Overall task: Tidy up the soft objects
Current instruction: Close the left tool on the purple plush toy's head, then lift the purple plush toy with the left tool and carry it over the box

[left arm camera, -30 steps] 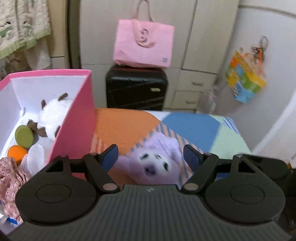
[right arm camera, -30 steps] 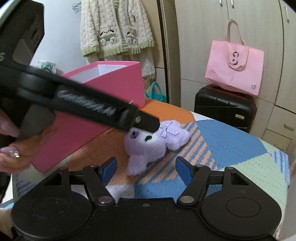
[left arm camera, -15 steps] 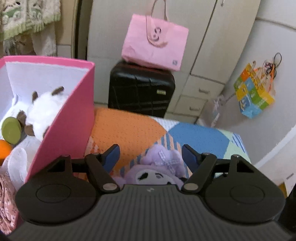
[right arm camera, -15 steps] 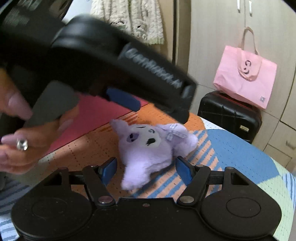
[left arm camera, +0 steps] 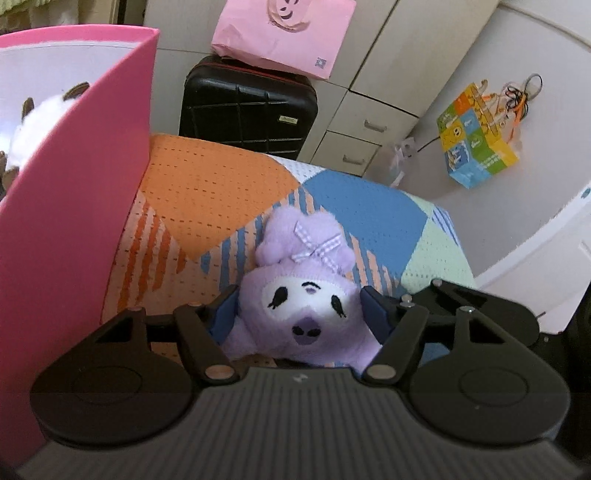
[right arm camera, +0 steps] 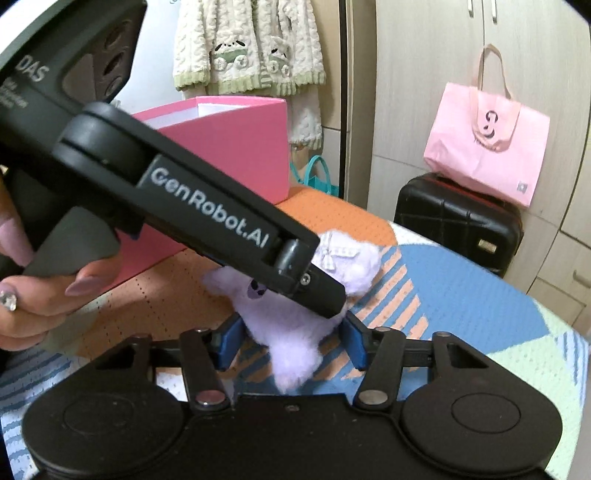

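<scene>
Pink box stands at far left on the patchwork cloth, open top, white inside; a white plush w/ brown ears shows over its wall. Right of the box, on the striped part of the cloth, lies the purple plush, face toward the left wrist cam, checked bow on its head.

Left gripper straddles the plush's head. Jaws have just been closing; both blue pads sit against the cheeks and the fur bulges a bit between them, so it grips the toy at about mid-width.

In the right wrist view the left gripper's black arm crosses diagonally over the toy, a hand w/ painted nails on its handle. Right gripper has the plush's lower body betw. its jaws, which have also just been closing; pads look to touch the fur on both sides, tho how firmly I can't tell.

Behind: black suitcase w/ pink tote on top, then cupboard drawers, and far right a colourful bag hanging on the wall.
</scene>
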Demonstrator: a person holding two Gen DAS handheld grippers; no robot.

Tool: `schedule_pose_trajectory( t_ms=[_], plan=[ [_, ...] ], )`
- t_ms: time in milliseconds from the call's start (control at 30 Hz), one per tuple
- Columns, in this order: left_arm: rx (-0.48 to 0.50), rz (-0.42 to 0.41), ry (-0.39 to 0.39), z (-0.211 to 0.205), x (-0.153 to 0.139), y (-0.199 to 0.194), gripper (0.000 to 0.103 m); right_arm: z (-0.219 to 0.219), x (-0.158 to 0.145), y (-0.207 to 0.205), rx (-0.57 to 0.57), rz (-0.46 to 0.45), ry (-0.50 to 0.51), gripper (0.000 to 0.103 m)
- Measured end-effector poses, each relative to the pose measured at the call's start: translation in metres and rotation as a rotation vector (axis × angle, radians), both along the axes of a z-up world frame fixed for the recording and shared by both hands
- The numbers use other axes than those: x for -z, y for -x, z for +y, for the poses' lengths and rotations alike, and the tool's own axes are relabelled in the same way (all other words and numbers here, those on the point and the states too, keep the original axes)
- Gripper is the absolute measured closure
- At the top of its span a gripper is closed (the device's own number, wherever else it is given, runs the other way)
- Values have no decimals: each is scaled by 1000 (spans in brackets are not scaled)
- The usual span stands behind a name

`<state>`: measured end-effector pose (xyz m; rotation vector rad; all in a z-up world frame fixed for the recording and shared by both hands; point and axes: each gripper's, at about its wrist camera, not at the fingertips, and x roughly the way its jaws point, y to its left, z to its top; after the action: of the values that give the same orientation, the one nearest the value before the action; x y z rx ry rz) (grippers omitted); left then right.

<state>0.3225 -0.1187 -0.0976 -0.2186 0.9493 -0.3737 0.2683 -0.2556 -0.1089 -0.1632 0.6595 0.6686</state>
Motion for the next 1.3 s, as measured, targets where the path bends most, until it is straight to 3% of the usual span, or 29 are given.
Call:
schedule_pose_trajectory(
  t_ms=[333, 767, 1300],
  plan=[
    [113, -42, -46, -9, -12, 37, 35, -4, -4, 22, 60, 7, -31, 48],
    [274, -121, -48, -1, -37, 111, 35, -14, -15, 98, 161, -5, -160, 48],
    [362, -129, -71, 35, -58, 190, 35, 18, -31, 179, 174, 14, -152, 49]
  ],
)
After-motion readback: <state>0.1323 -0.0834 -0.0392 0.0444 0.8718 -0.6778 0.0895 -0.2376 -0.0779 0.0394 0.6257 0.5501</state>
